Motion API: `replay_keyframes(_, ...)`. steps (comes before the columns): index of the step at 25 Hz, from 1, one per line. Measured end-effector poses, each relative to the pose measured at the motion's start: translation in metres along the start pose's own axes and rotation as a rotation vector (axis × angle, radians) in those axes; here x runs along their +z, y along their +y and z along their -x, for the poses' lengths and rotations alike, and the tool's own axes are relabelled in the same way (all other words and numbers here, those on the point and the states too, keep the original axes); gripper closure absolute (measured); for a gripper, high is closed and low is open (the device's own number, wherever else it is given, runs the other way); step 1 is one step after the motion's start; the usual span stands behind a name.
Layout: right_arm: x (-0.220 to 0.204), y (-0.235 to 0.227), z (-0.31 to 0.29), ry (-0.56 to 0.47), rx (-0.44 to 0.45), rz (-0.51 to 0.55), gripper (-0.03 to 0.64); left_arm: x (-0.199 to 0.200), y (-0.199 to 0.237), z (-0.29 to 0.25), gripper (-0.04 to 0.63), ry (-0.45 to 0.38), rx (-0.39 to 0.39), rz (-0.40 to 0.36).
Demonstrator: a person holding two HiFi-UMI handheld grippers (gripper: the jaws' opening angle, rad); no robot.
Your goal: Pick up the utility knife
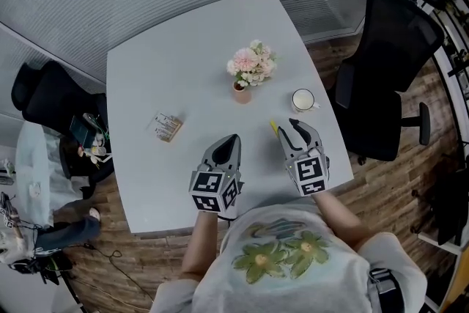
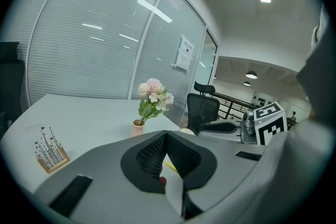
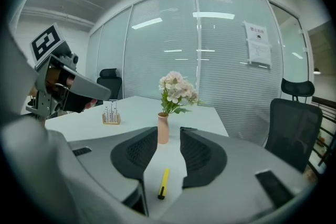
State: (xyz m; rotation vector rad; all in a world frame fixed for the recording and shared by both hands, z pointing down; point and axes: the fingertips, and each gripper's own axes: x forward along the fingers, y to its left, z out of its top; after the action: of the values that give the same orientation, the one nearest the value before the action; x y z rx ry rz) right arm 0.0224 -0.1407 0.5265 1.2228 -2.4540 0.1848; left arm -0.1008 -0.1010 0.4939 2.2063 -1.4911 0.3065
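Parted right tongs (image 3: 169, 135) framed the slim utility knife (image 3: 163, 183) (likely light, stiff, slick), best pinched mid-handle; left tongs (image 2: 166, 136) sat clenched, empty.

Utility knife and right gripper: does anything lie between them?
Nothing: the right gripper view shows only bare table between the open right gripper and the yellow utility knife ahead of it.

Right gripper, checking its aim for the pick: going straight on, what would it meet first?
Probably the yellow utility knife, lying between its open jaws, though depth is unclear; the flower vase stands beyond.
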Motion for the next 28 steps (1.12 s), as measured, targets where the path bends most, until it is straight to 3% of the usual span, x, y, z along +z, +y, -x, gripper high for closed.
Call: replay_keyframes(28,-0.063,0.002,-0.033,0.165,0.039,-0.055,0.476,-0.013,0.013,-0.023,0.594,0.056,-0.008,0.016)
